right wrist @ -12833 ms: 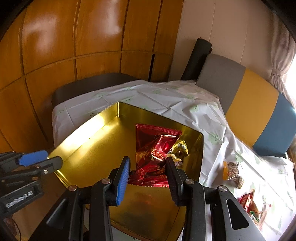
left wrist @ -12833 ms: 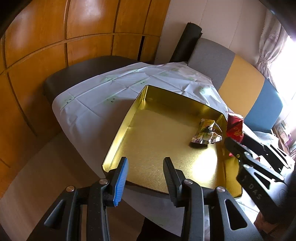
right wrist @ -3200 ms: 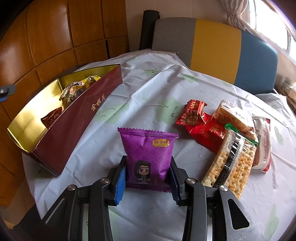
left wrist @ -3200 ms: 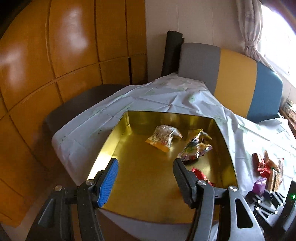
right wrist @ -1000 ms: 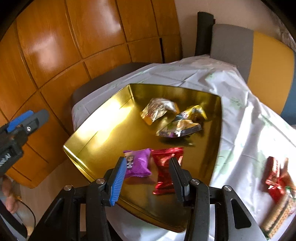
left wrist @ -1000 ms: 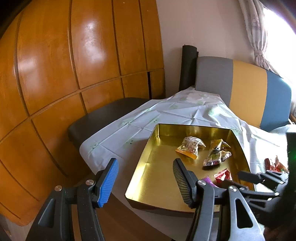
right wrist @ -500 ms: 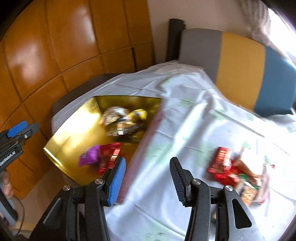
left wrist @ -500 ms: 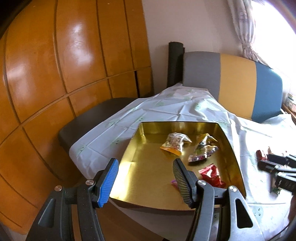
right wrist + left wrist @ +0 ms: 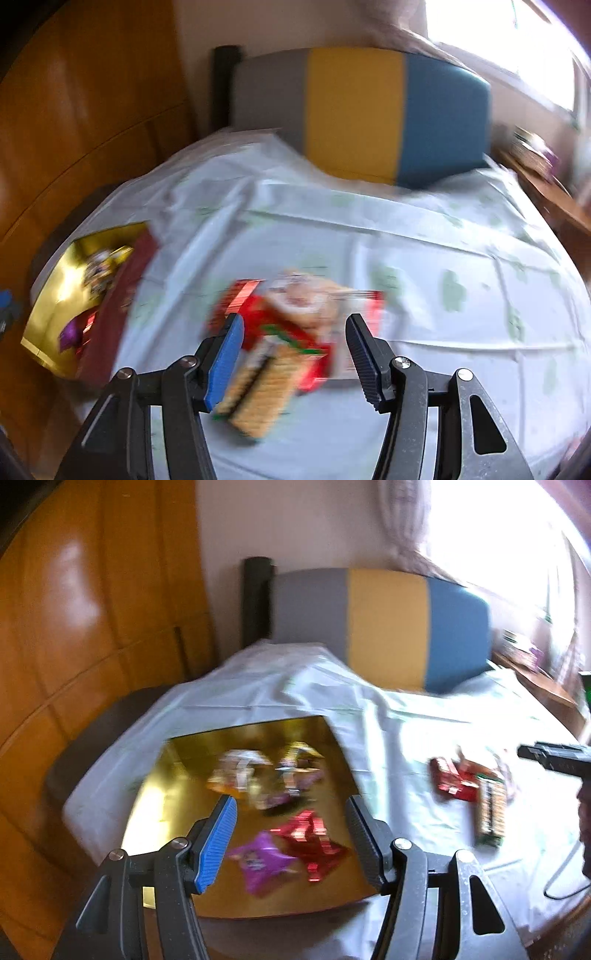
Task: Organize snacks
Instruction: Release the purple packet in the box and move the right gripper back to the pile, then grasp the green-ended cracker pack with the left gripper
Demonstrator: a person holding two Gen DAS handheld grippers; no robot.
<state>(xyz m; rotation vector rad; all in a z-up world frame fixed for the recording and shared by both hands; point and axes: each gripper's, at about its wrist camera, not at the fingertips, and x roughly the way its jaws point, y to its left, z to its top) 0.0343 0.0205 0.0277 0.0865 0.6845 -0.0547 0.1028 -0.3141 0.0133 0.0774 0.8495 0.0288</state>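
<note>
A gold tin box sits at the table's left edge and holds a purple packet, a red packet and other wrapped snacks. My left gripper is open and empty, above the box's near side. My right gripper is open and empty, hovering over a pile of loose snacks on the cloth: red packets and a cracker pack. The pile also shows in the left wrist view, with the right gripper's tip beside it. The box shows at left in the right wrist view. Both views are blurred.
A pale tablecloth covers the round table. A grey, yellow and blue seat back stands behind it. Wooden wall panels are to the left. A dark chair sits by the box. A cable lies at the right edge.
The right gripper swung right from the box to above the snack pile. The left gripper also turned right, so the pile is now in its view. Both stayed open.
</note>
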